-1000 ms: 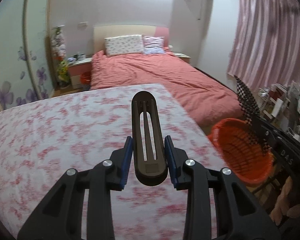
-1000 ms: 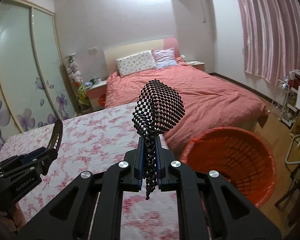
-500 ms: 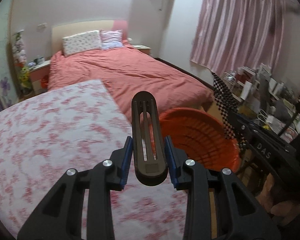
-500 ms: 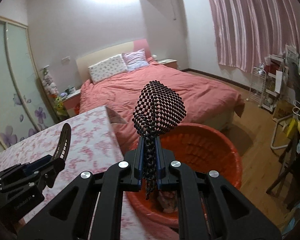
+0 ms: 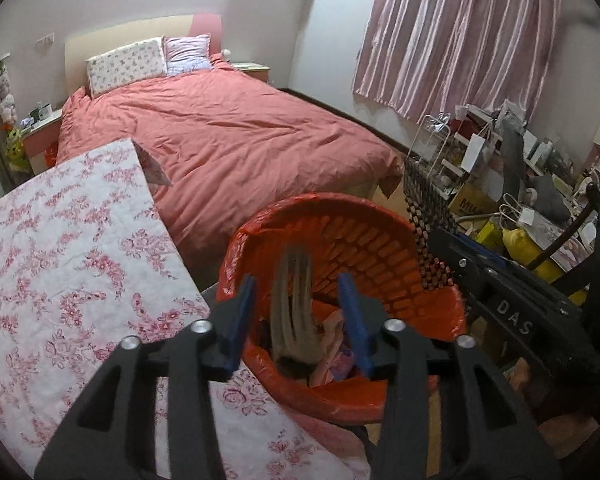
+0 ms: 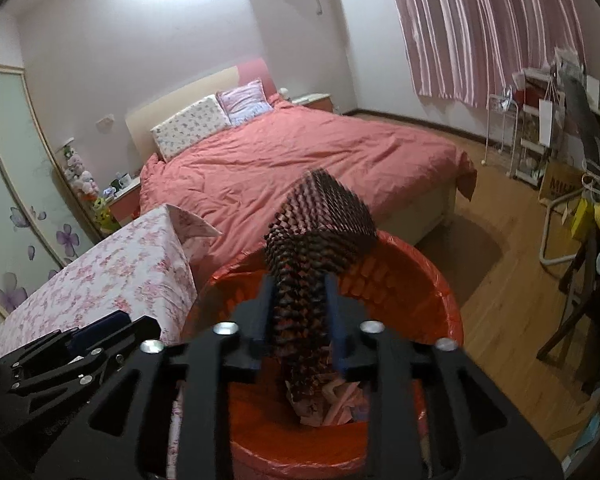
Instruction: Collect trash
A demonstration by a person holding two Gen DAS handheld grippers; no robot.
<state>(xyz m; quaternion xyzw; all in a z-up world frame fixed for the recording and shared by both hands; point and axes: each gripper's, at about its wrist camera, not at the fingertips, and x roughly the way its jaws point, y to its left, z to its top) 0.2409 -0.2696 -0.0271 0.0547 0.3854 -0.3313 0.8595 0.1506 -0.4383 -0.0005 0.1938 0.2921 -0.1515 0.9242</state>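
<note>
My left gripper [image 5: 296,320] hangs over the orange lined basket [image 5: 340,204], its jaws opening. A dark slotted plastic piece [image 5: 294,300] sits blurred between the blue pads [image 5: 240,320], with a gap on each side. My right gripper [image 6: 298,312] is over the same basket [image 6: 440,292], its jaws also opening. A black-and-white checkered mesh item [image 6: 320,216] stands blurred between them, its tail hanging into the basket. In the left wrist view the checkered item [image 5: 424,216] shows at the basket's right rim. Crumpled pink trash [image 6: 340,400] lies in the basket.
A table under a pink floral cloth [image 5: 60,260] borders the basket on the left. Behind it is a bed with a salmon cover [image 5: 220,128]. Cluttered wire shelves and bags [image 5: 500,168] fill the right side, and a folding chair [image 6: 572,240] stands on the wooden floor.
Both grippers swung right from over the floral table to above the orange basket and tipped downward. Both sets of jaws have spread, and the slotted piece and checkered item are now blurred, dropping.
</note>
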